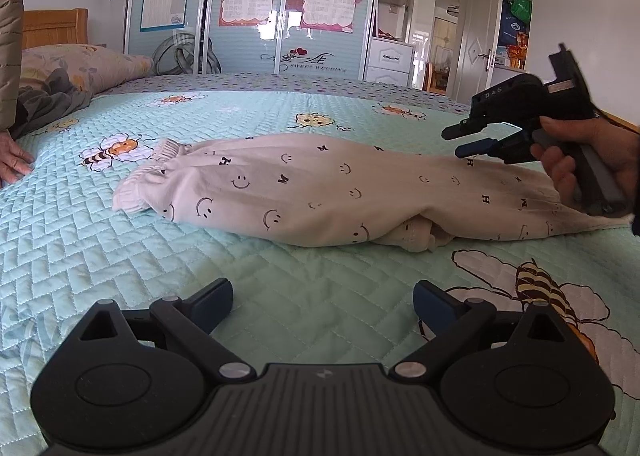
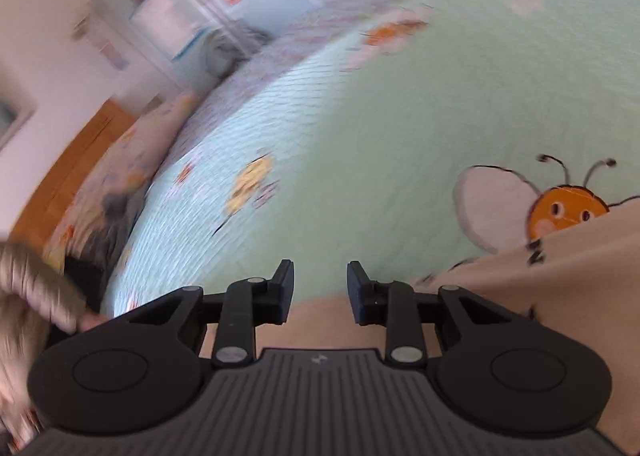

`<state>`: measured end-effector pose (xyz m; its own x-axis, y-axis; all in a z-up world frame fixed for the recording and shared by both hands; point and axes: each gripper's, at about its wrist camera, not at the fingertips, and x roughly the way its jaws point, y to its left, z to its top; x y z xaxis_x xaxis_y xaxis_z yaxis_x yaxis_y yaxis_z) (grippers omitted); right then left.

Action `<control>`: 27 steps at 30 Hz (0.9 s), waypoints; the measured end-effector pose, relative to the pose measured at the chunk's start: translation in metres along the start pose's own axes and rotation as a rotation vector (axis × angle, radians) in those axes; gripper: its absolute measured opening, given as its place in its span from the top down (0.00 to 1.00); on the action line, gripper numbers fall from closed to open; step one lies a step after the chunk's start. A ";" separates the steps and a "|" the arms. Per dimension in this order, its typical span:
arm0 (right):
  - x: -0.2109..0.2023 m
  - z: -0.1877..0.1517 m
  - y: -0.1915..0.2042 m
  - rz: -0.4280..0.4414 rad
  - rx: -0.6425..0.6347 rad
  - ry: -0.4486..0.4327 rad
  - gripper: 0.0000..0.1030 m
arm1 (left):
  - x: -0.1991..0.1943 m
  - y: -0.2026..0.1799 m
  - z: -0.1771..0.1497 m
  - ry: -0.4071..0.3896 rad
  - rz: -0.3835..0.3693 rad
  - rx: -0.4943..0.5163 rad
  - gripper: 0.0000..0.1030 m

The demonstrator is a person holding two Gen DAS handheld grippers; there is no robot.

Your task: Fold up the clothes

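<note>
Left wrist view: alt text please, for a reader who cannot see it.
White smiley-print trousers lie partly folded on a mint quilted bedspread. The left gripper is open and empty in front of them; the right gripper, held in a hand, hovers above their right end.

Soft, even daylight fills both views, brightest through the open white doorway [image 1: 440, 56]. The left wrist view is sharp; the right wrist view smears with motion blur. Fisheye curvature bends the mint-green quilted bedspread [image 1: 200, 256] toward the edges, corners darkening.
</note>
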<state>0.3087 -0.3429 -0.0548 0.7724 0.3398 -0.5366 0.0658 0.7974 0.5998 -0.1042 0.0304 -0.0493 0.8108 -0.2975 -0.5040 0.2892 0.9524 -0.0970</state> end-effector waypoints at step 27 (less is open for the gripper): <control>0.071 -0.068 0.150 0.285 -0.057 0.247 0.61 | 0.000 0.009 0.000 -0.017 -0.037 -0.054 0.05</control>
<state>0.3303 -0.1654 -0.0427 0.5783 0.6566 -0.4842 -0.1703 0.6776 0.7154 -0.1017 0.0395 -0.0502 0.8090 -0.3330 -0.4843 0.2912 0.9429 -0.1619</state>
